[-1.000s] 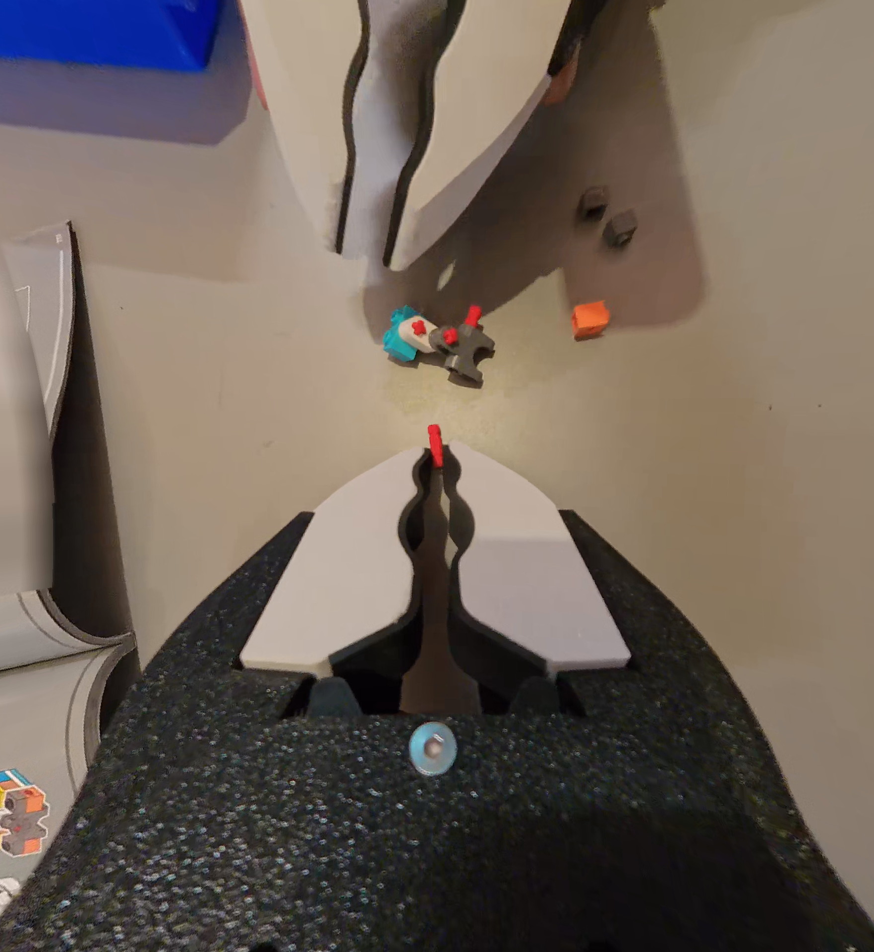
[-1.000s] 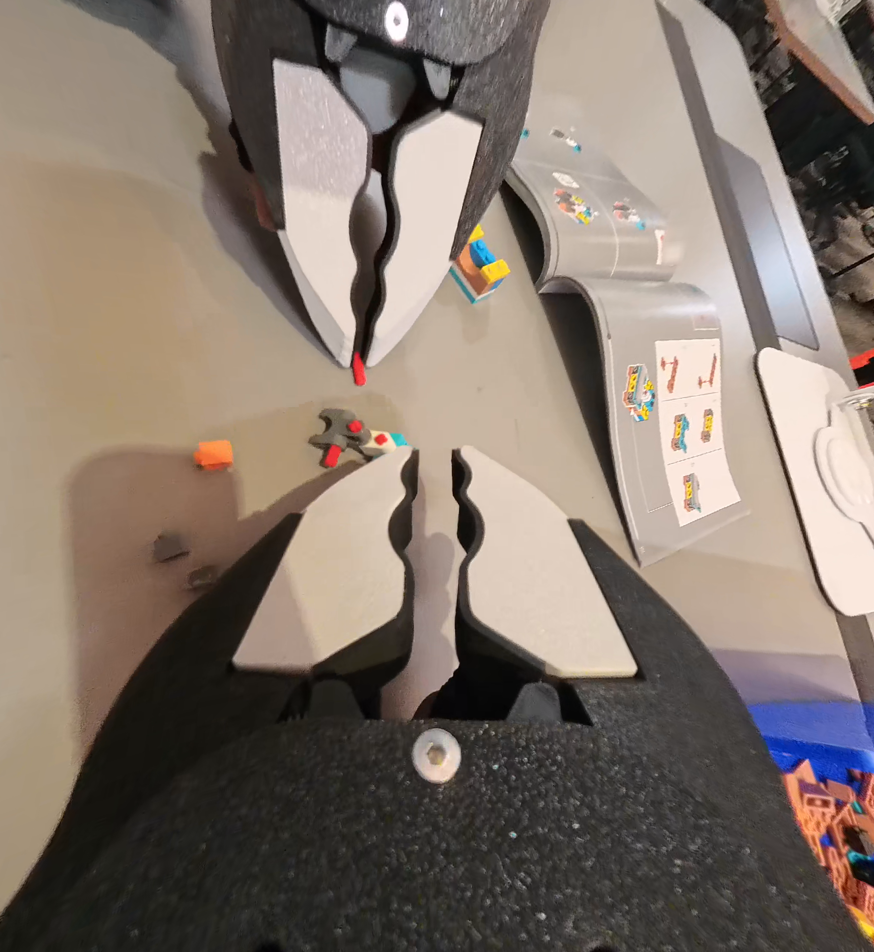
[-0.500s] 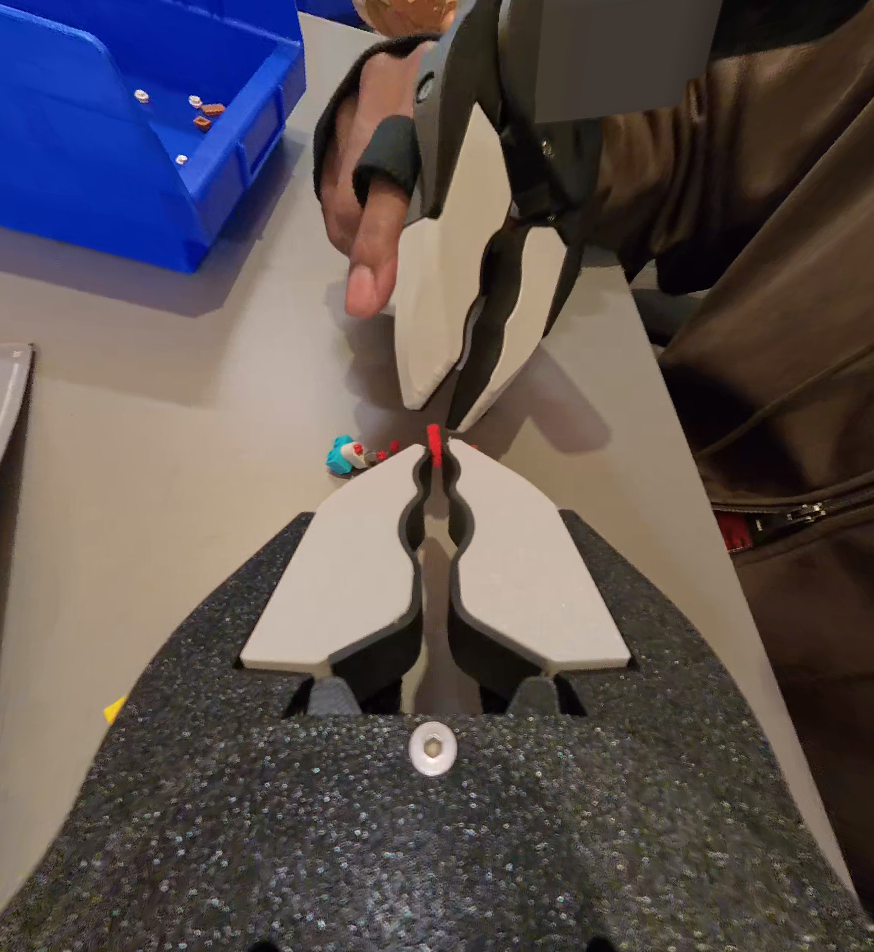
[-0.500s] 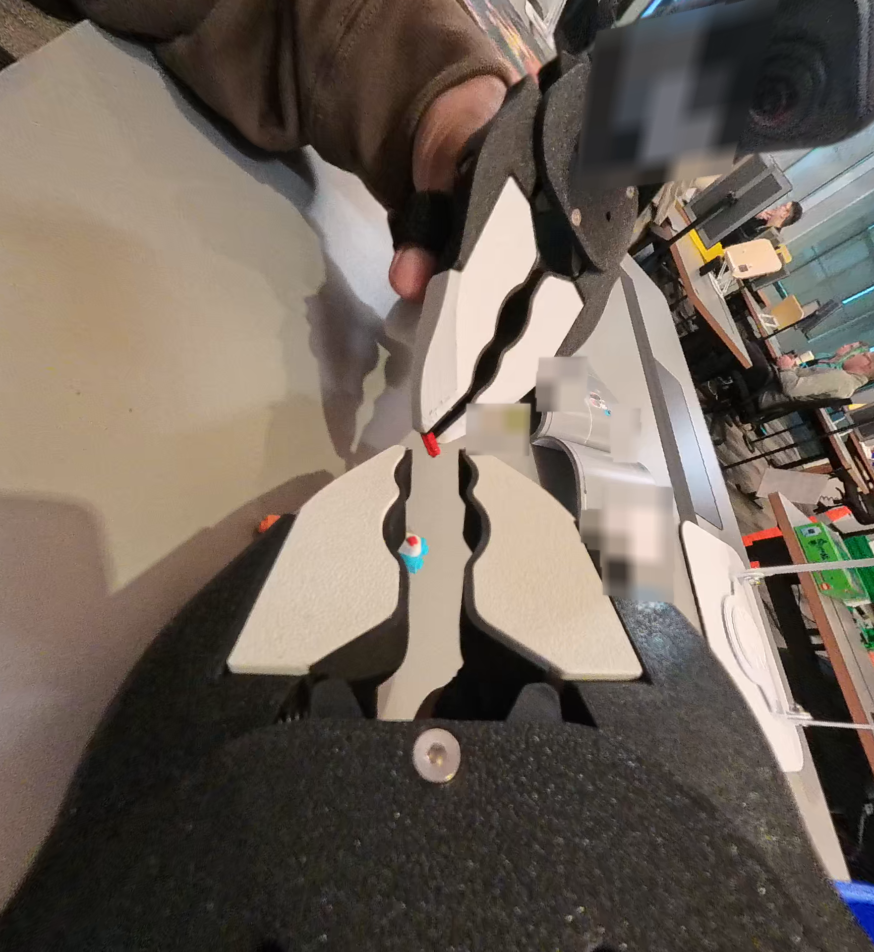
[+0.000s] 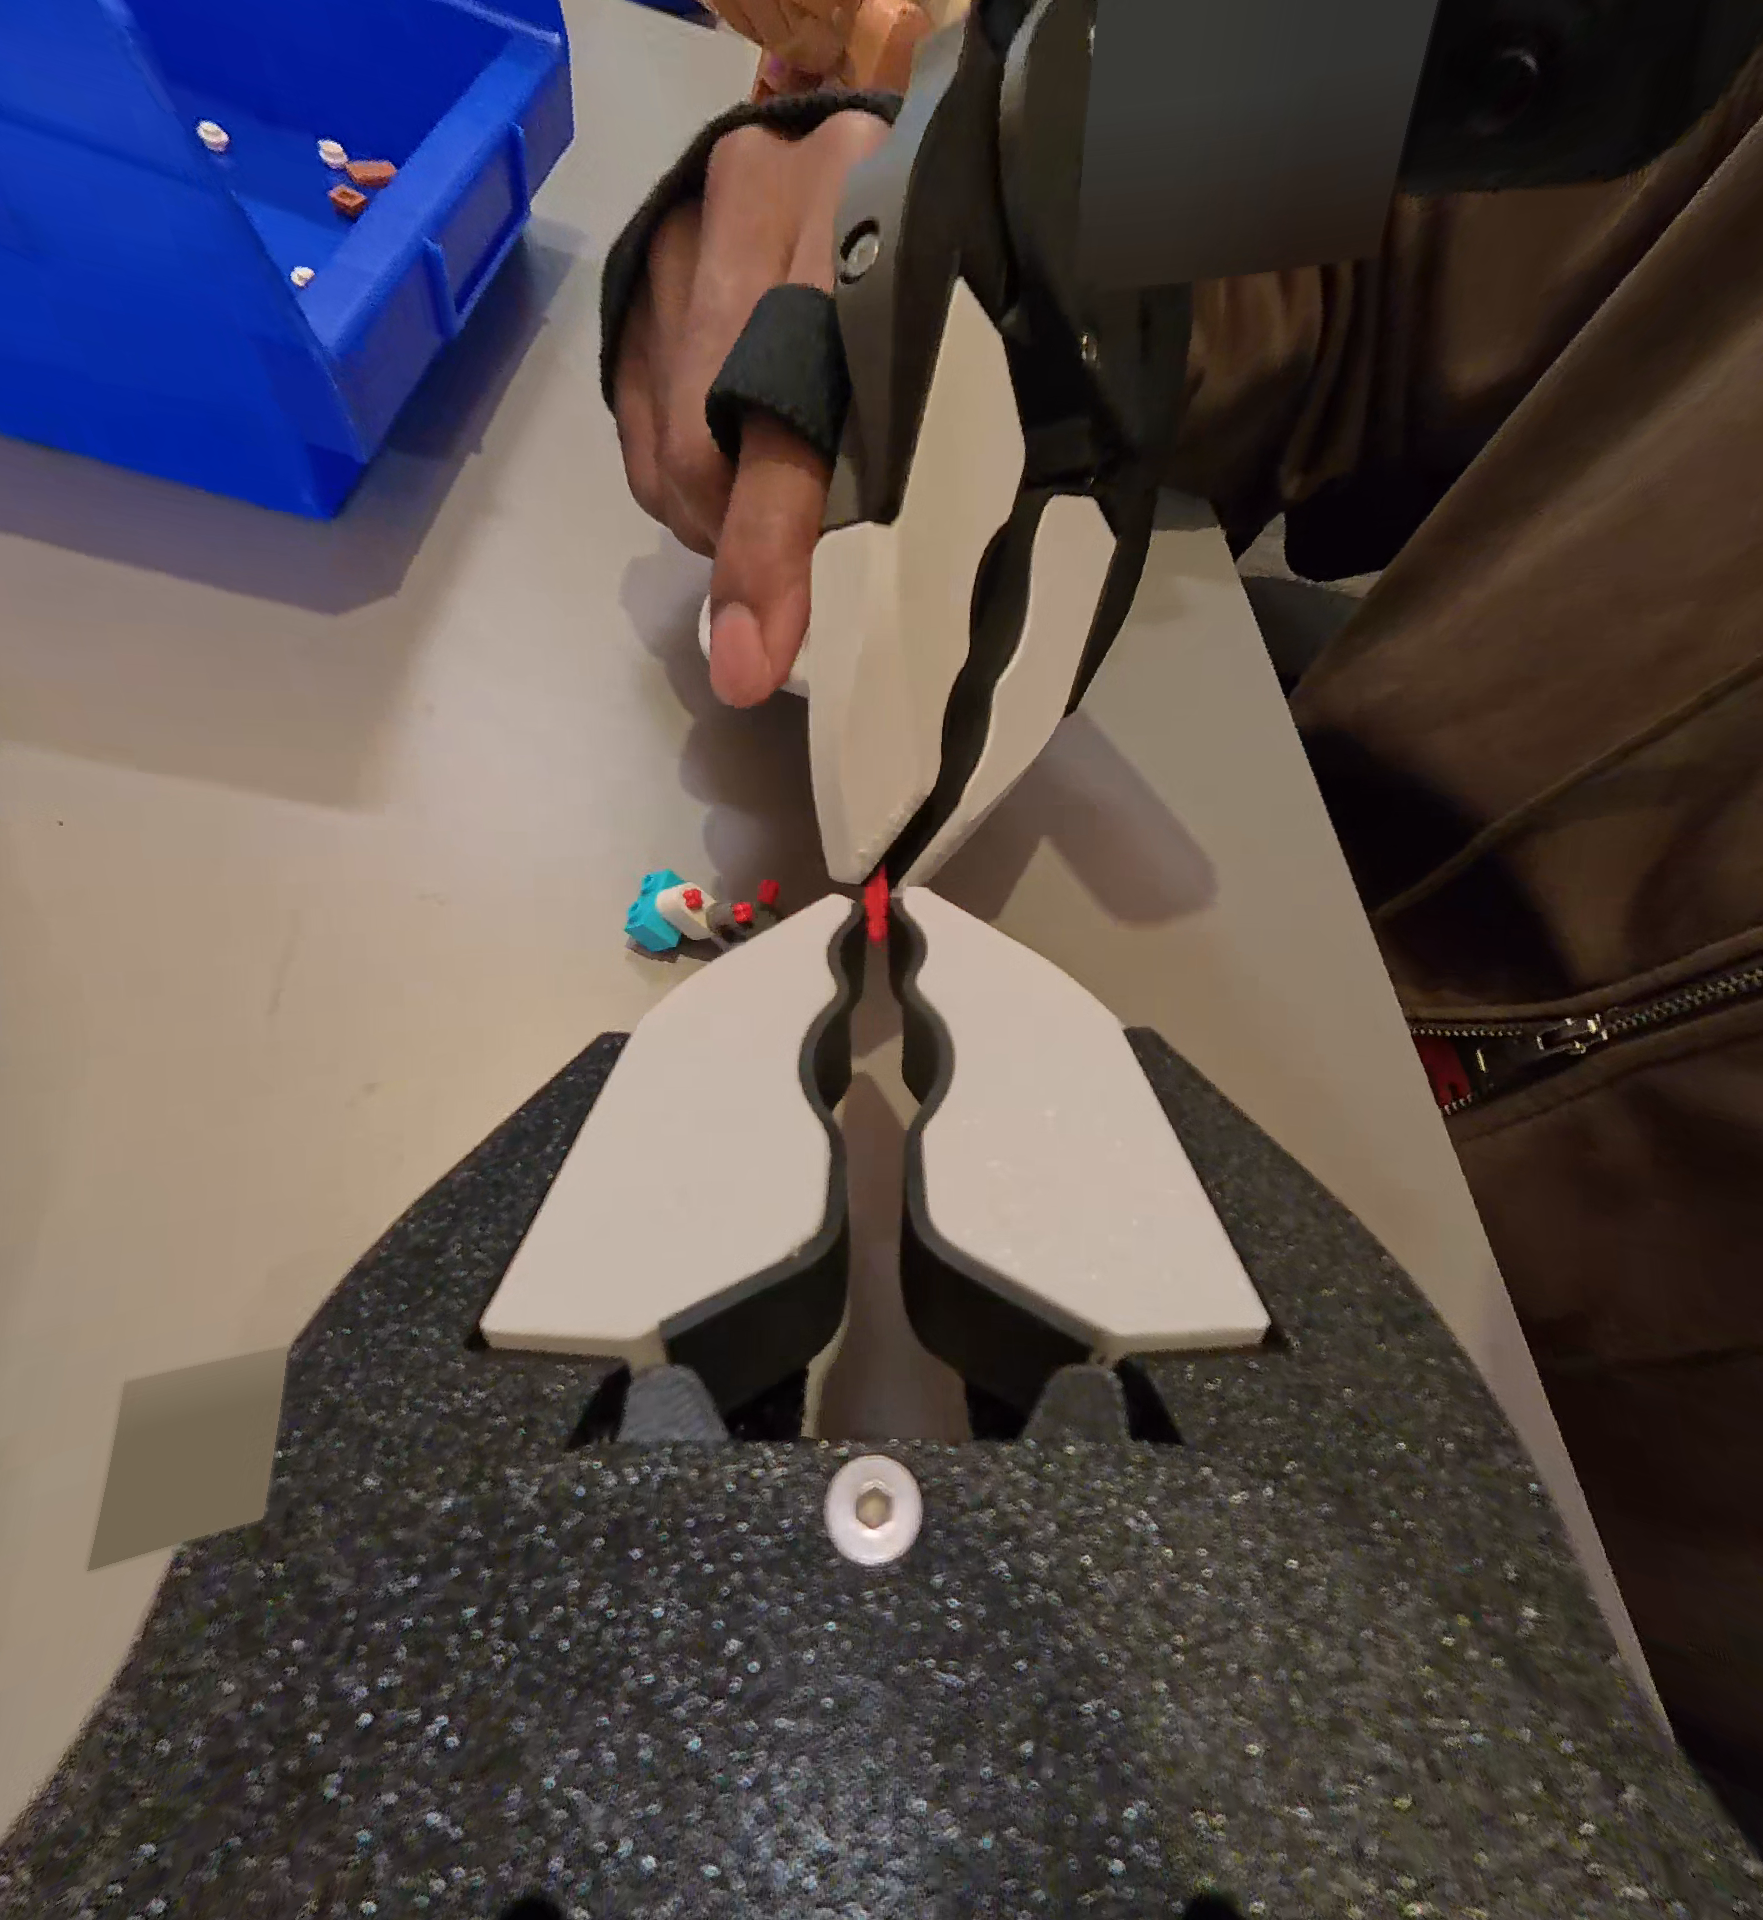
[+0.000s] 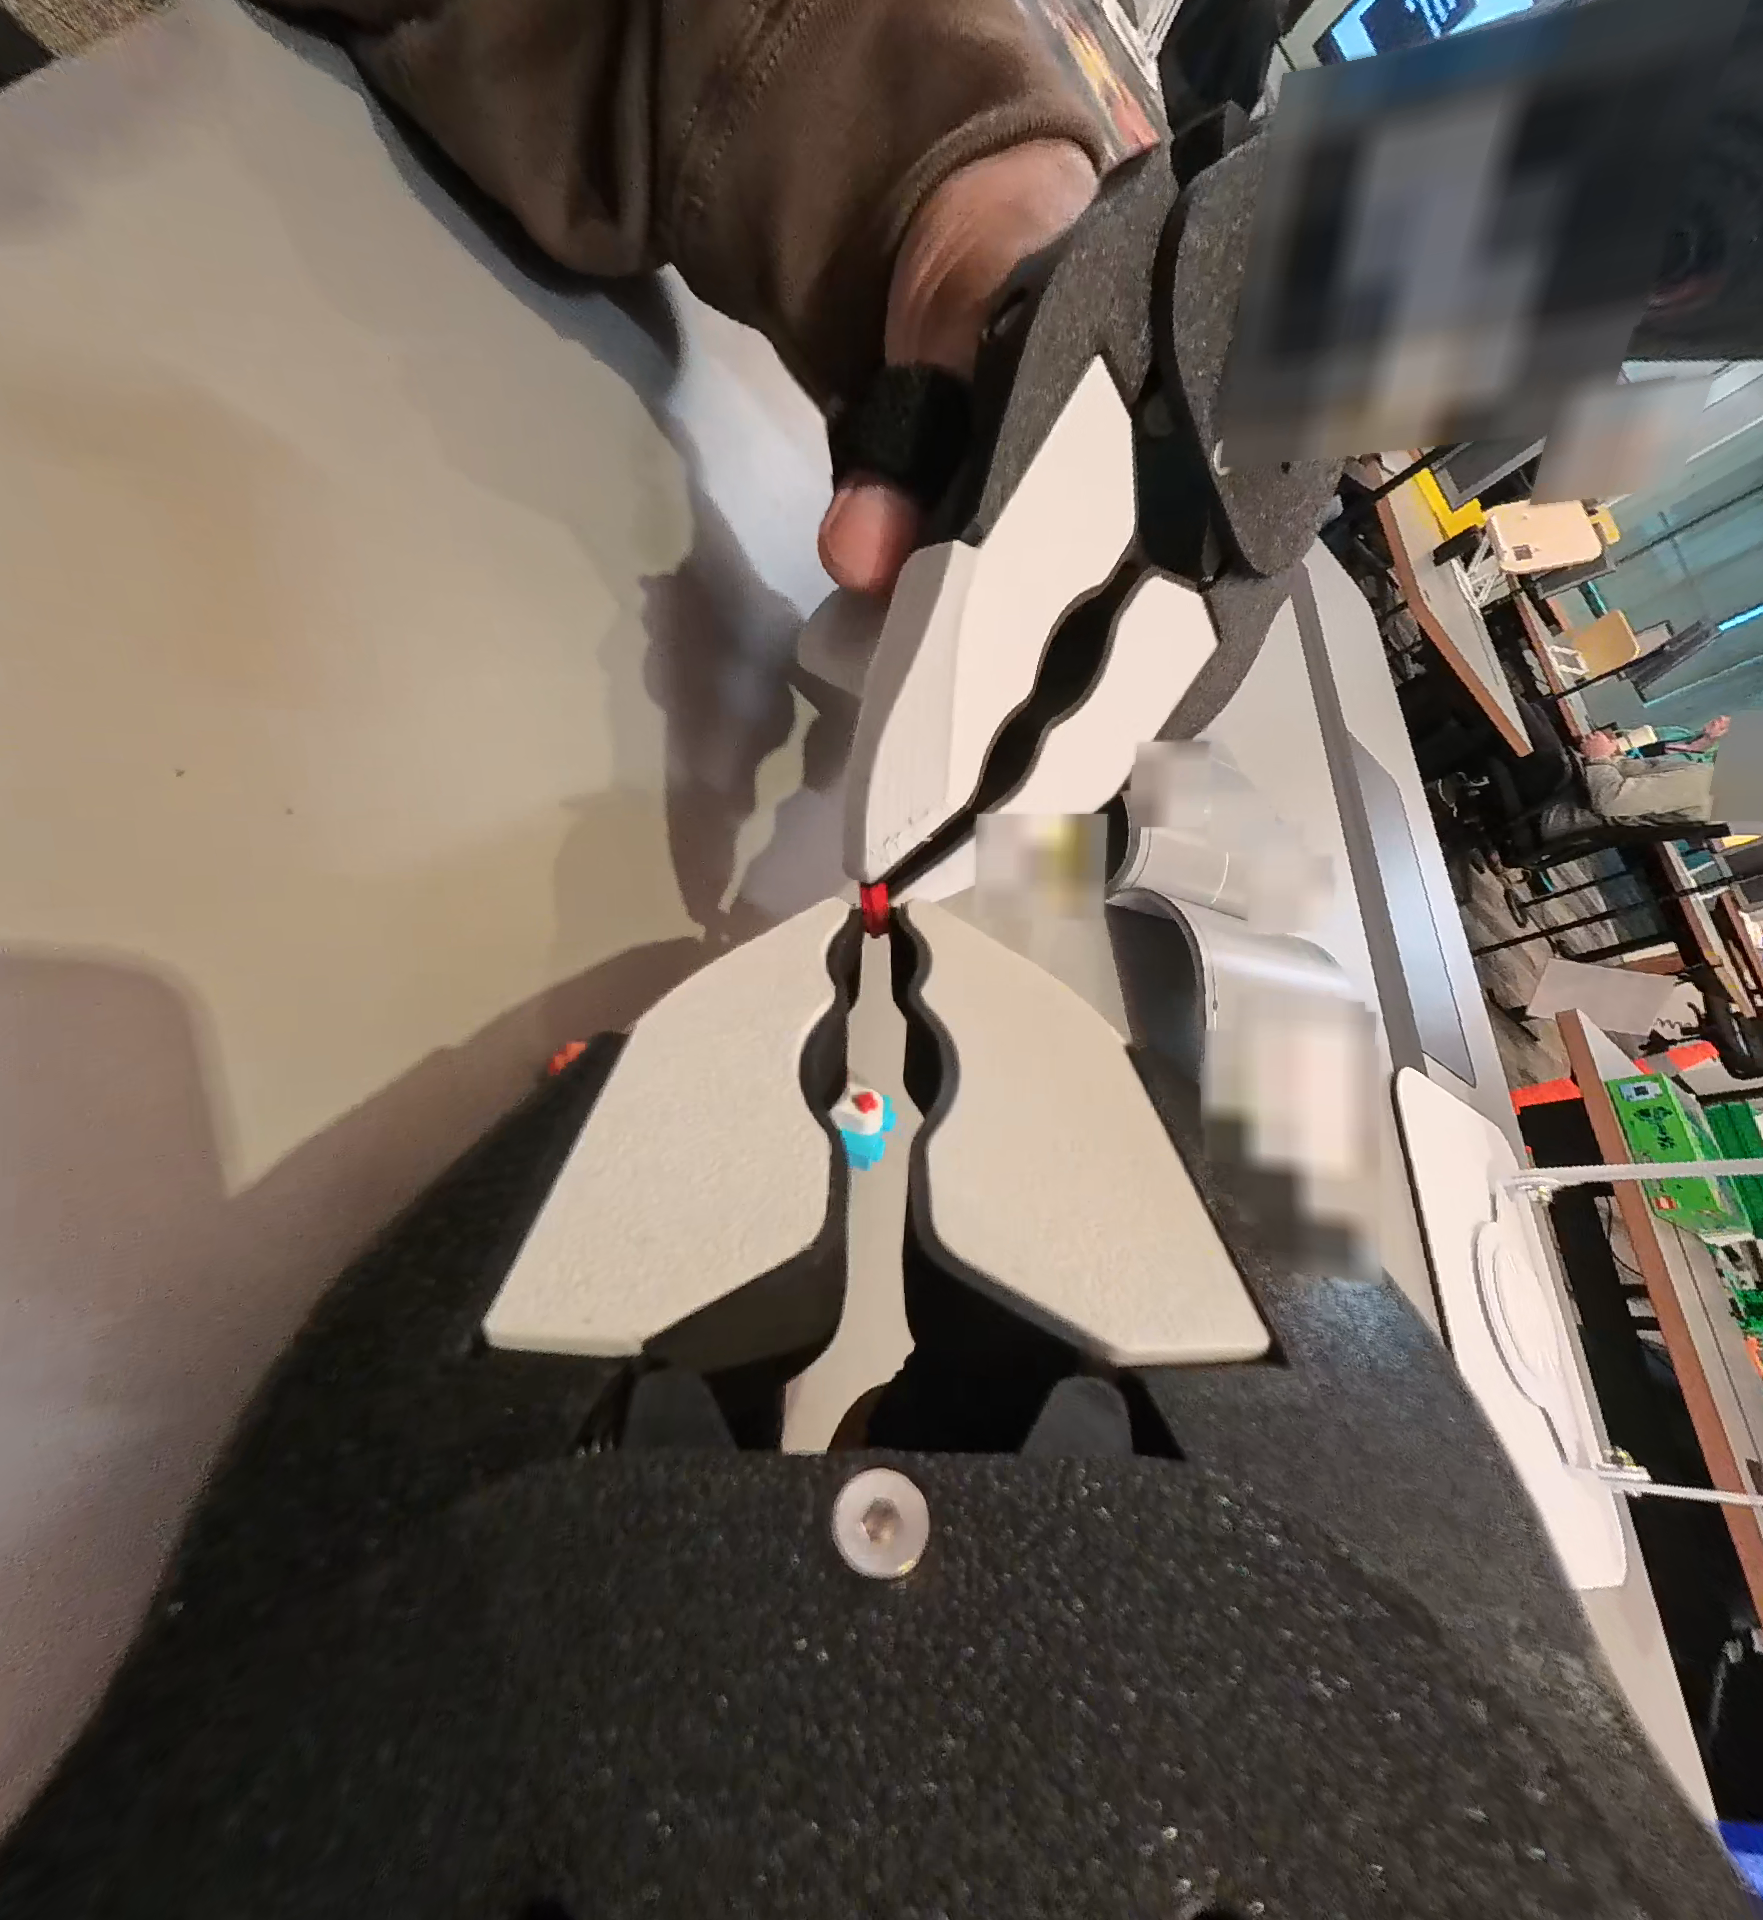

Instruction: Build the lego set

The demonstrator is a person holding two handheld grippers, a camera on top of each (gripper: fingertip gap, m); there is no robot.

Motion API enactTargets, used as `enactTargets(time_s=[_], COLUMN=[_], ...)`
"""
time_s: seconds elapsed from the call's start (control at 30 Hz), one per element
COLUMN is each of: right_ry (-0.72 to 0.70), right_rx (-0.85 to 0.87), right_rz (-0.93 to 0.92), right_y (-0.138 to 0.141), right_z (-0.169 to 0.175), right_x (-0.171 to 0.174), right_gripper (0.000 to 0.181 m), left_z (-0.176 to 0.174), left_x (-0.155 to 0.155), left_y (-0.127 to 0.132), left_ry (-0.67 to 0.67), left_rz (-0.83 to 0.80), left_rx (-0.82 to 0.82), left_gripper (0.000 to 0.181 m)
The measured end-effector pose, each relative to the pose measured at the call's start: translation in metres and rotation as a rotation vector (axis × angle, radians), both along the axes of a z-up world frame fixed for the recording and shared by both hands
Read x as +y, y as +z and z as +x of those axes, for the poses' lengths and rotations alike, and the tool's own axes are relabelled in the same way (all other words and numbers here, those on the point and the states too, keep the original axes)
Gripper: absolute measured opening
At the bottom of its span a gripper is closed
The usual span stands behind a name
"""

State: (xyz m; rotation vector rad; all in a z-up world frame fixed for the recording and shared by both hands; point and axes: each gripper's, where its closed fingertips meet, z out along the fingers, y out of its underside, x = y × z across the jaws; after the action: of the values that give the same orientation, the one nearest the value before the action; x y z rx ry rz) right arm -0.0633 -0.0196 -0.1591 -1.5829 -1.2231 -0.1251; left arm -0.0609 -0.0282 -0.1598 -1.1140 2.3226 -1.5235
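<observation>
Both grippers meet tip to tip above the grey table (image 5: 233, 1039), with one small red pin (image 5: 875, 902) between them. The left gripper (image 5: 875, 920) has its jaws nearly together and pinches the lower end of the pin. The right gripper (image 6: 875, 930) comes nose-on from the opposite side; its jaws are drawn in around the same pin, seen in its own view at (image 6: 873, 906), but whether they press on it or only bracket it cannot be told.

Step in hand, as judged: passing or re-gripping the pin between the two grippers, ahead of fitting it to the small model. The partly built model (image 5: 695, 914), teal and white blocks with a grey part carrying red pins, lies on the table just left of the tips, and shows through the right gripper's gap (image 6: 864, 1127).

To do it well:
- The receiving gripper should take a full bite on the free end before the other lets go.
- Both grippers should stay on one axis; a sideways twist could flick so small a piece away.
- The release should be slow and kept low over the table, near the model.

A blue bin (image 5: 181, 260) with a few loose pieces stands at far left.

Writing: none legible. The paper at the right of the right wrist view is obscured by mosaic patches.
</observation>
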Motion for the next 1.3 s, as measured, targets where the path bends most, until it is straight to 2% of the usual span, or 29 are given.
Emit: enactTargets(time_s=[0.07,0.13,0.3,0.43,0.6,0.87,1.3], right_ry=[-0.024,-0.049,-0.09,-0.096,-0.092,-0.089,-0.092], right_rx=[0.006,0.03,0.08,0.113,0.151,0.182,0.212], right_rz=[0.009,0.018,0.025,0.028,0.029,0.035,0.003], right_y=[0.002,0.005,0.009,0.011,0.015,0.017,0.014], right_z=[0.003,0.007,0.014,0.014,0.013,0.011,0.015], right_x=[0.003,0.005,0.008,0.009,0.009,0.009,0.009], right_gripper=[0.005,0.005,0.005,0.004,0.004,0.004,0.004], left_z=[0.002,0.005,0.01,0.013,0.015,0.017,0.018], left_x=[0.003,0.01,0.018,0.011,0.01,0.011,0.009], left_y=[0.001,0.001,0.003,0.008,0.015,0.008,0.015], left_ry=[0.018,0.037,0.032,-0.007,-0.006,-0.006,0.006], left_rz=[-0.022,-0.003,0.148,0.27,0.34,0.384,0.379], left_rx=[-0.008,-0.039,-0.252,-0.44,-0.558,-0.559,-0.613], left_gripper=[0.005,0.014,0.018,0.017,0.008,0.005,0.005])
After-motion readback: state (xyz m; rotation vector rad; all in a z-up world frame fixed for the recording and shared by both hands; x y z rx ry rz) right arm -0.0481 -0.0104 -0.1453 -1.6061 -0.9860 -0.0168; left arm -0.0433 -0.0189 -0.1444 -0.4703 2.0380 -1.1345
